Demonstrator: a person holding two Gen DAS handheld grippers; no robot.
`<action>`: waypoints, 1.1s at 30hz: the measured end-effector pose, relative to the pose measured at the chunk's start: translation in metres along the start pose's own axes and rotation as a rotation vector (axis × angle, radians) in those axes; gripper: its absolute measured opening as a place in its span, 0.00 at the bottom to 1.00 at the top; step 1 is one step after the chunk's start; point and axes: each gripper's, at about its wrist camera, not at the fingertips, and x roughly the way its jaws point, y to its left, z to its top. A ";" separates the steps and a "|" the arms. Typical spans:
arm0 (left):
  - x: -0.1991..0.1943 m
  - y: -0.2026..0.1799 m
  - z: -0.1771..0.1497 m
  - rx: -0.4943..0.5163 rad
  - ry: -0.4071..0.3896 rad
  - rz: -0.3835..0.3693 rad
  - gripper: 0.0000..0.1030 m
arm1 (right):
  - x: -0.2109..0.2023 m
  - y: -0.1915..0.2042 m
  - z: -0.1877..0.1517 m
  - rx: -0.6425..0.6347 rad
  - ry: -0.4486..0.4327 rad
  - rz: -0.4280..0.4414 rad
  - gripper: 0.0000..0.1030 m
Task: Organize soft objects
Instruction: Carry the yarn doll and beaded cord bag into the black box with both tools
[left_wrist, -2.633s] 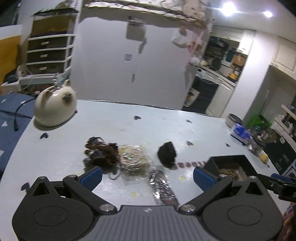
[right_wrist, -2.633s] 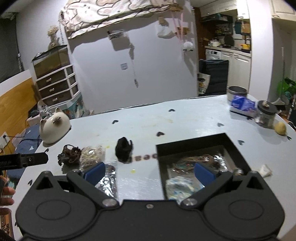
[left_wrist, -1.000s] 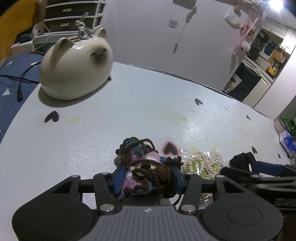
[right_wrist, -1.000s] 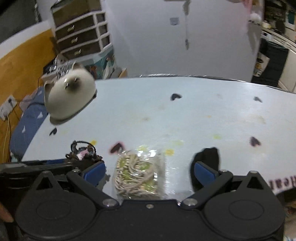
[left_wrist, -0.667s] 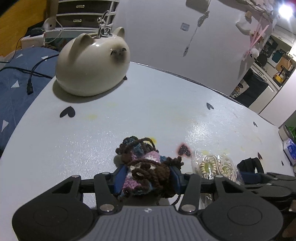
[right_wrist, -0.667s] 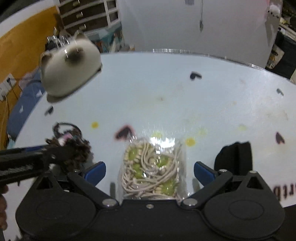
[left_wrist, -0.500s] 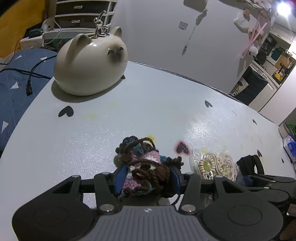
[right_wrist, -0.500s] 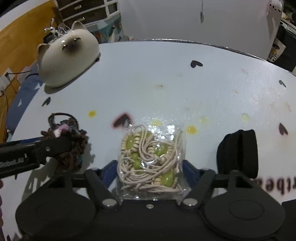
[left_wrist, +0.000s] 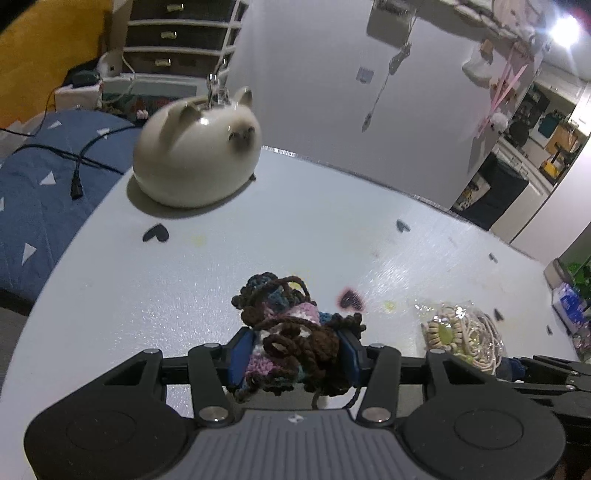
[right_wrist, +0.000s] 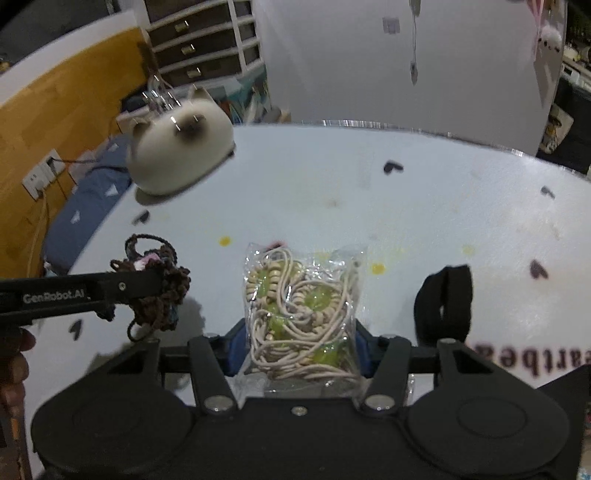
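Brown yarn bundle (left_wrist: 291, 343) is hanging pinched in my left gripper (left_wrist: 293, 356), clear of the pale table (left_wrist: 332, 229). My right gripper (right_wrist: 299, 349) has just been closing and is now squeezing the clear bag of beige cords (right_wrist: 301, 314). A black band (right_wrist: 443, 302) is waiting beside it; no bin is showing, so I judge the sorting barely underway.
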 end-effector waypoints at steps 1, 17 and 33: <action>-0.006 -0.002 0.000 0.002 -0.011 -0.002 0.49 | -0.009 0.000 0.000 0.000 -0.020 0.007 0.55; -0.087 -0.069 -0.029 0.069 -0.139 -0.035 0.49 | -0.125 -0.049 -0.034 0.070 -0.194 -0.046 0.55; -0.076 -0.211 -0.065 0.080 -0.066 -0.196 0.49 | -0.184 -0.187 -0.078 0.190 -0.216 -0.107 0.55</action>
